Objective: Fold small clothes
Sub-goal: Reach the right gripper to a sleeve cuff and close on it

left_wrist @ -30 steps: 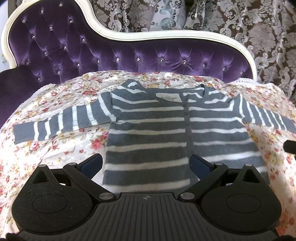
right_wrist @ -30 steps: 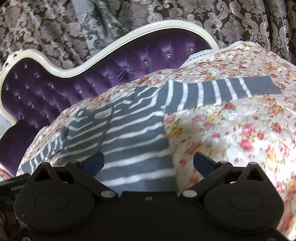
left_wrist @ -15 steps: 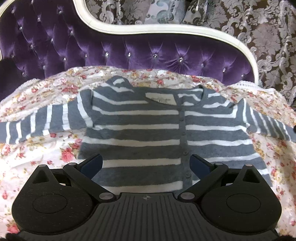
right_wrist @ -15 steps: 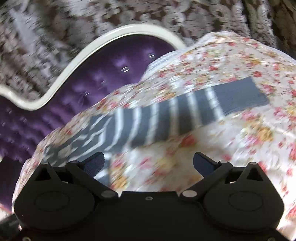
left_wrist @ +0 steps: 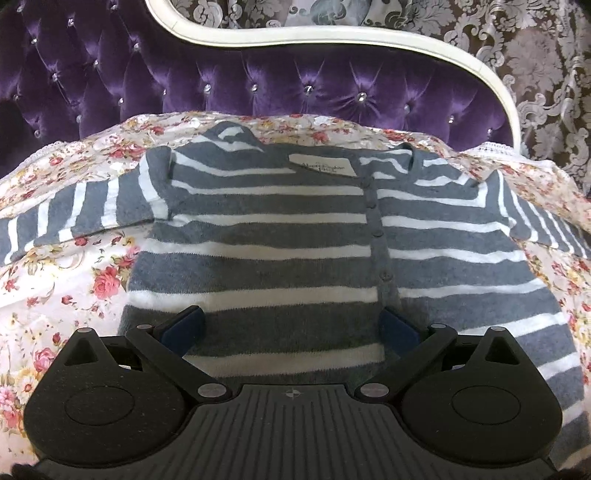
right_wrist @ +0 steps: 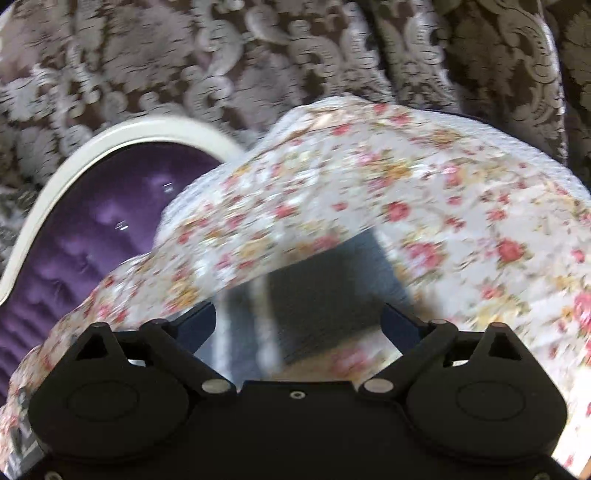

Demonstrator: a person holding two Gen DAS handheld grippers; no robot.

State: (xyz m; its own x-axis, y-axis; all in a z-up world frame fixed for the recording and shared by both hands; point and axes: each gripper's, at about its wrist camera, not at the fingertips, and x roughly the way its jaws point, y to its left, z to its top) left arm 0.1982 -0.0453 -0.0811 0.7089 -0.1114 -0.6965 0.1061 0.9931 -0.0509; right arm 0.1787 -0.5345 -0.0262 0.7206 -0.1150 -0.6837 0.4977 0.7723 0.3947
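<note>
A small grey cardigan with white stripes (left_wrist: 280, 236) lies flat on the floral sheet (left_wrist: 85, 291), buttons down the front and both sleeves spread sideways. My left gripper (left_wrist: 291, 326) is open and empty, low over the hem of the cardigan's body. My right gripper (right_wrist: 299, 325) is open and empty. It hovers over the cuff end of the cardigan's right sleeve (right_wrist: 325, 295), which lies between the blue fingertips. The right wrist view is blurred.
The sheet (right_wrist: 406, 206) covers a sofa with a purple tufted back (left_wrist: 258, 81) and a white curved frame (left_wrist: 332, 35). Patterned brown curtains (right_wrist: 258, 55) hang behind. The sheet drops away at the right edge.
My left gripper moved forward and lower over the cardigan's body. My right gripper swung right, from the cardigan's body along the sleeve to its cuff. Both stayed open.
</note>
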